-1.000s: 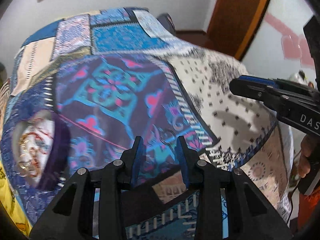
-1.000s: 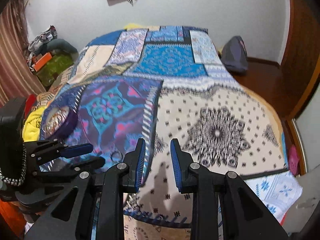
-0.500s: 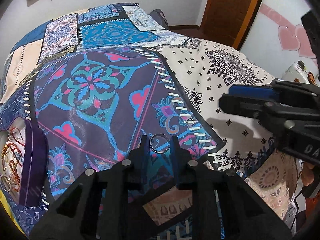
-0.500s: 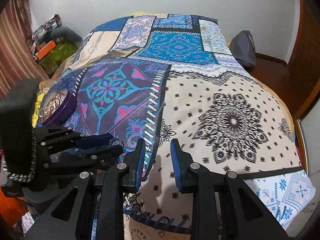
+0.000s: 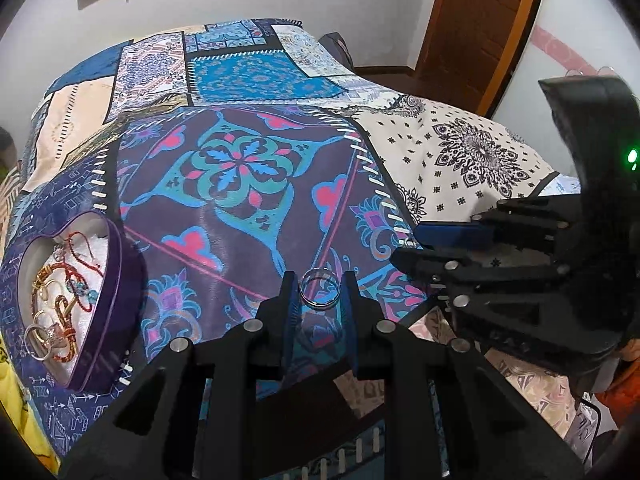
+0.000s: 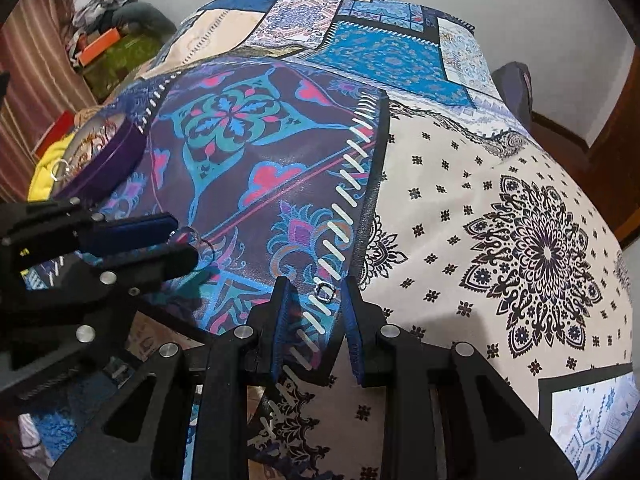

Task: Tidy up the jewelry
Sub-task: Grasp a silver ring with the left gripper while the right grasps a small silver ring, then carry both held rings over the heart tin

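So the silver ring [image 5: 319, 290] is a plain, thin metal band, round and shiny, sitting right between the blue-padded fingers [image 5: 294, 300] of the left gripper [image 5: 319, 294]. The fingers have just been closing in, and both pads look pressed against the band's sides, so it's pinched there just above the purple-and-teal patch of the bedspread [image 5: 240, 184]. From the right wrist view the same ring [image 6: 188, 236] shows at the left gripper's tips [image 6: 176, 240], though it's a bit blurry there.

There's also a second, much smaller ring [image 6: 324, 293] lying flat on the bed, right on the row of white printed stitch marks where the purple patch meets the cream one. The right gripper [image 6: 316, 300] hangs over it with its fingers a little apart, one on each side, not touching it as far as I can tell.

Off to the left is a purple heart-shaped box [image 5: 116, 292], open, with a white lining and a tangle of red cords, gold-tone pieces and a couple of rings inside.

The bedspread is a smooth printed patchwork: blue tiles, floral medallion, black mandala on cream. No readable writing anywhere.
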Tool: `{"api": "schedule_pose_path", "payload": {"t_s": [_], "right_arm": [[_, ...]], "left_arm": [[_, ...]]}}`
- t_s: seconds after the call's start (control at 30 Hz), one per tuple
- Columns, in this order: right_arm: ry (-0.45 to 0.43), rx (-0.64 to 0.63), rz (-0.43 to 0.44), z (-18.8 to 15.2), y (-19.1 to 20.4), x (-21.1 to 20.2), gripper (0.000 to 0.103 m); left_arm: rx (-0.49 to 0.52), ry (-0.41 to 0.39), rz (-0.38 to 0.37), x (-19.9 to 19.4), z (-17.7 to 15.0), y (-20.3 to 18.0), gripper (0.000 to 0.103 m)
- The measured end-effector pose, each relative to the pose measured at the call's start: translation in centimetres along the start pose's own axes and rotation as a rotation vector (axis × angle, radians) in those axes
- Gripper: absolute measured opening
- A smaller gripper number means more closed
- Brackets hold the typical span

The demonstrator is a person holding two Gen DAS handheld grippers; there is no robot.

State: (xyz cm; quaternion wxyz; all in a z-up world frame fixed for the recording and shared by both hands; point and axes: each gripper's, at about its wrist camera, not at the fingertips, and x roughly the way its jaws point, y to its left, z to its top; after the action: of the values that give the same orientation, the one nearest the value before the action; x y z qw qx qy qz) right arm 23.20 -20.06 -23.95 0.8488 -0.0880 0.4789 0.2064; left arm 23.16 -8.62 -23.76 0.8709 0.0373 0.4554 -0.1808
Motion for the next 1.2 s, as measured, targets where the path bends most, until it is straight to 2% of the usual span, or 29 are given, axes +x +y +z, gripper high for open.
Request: {"api": "schedule_pose_path", "payload": {"t_s": [0.07, 0.1, 0.17, 0.53, 0.83, 1.2], "right_arm": [[-0.005, -0.001, 0.000, -0.1, 0.0, 0.0, 0.021], [-0.006, 0.002, -0.002, -0.2, 0.0, 0.1, 0.013], [-0.005, 0.014, 0.005, -0.1, -0.1, 0.1, 0.009], [-0.053, 0.058, 0.020, 0.3, -0.1, -1.5, 0.008], [-0.218, 0.054, 0.022, 2.9, 1.3, -6.9, 0.008], [-0.392, 0.024, 0.107, 6.2, 5.1, -11.2, 0.008]], "left_arm": [[0.002, -0.005, -0.001, -0.2, 0.0, 0.0, 0.020], [0.005, -0.010, -0.001, -0.4, 0.0, -0.1, 0.020], [0.010, -0.020, 0.003, -0.7, 0.1, -0.3, 0.020], [-0.011, -0.075, 0.036, -3.5, 0.2, 0.2, 0.020], [-0.054, -0.142, 0.062, -6.8, 0.8, 1.9, 0.020], [-0.097, -0.256, 0.116, -11.8, 1.6, 4.2, 0.020]]}}
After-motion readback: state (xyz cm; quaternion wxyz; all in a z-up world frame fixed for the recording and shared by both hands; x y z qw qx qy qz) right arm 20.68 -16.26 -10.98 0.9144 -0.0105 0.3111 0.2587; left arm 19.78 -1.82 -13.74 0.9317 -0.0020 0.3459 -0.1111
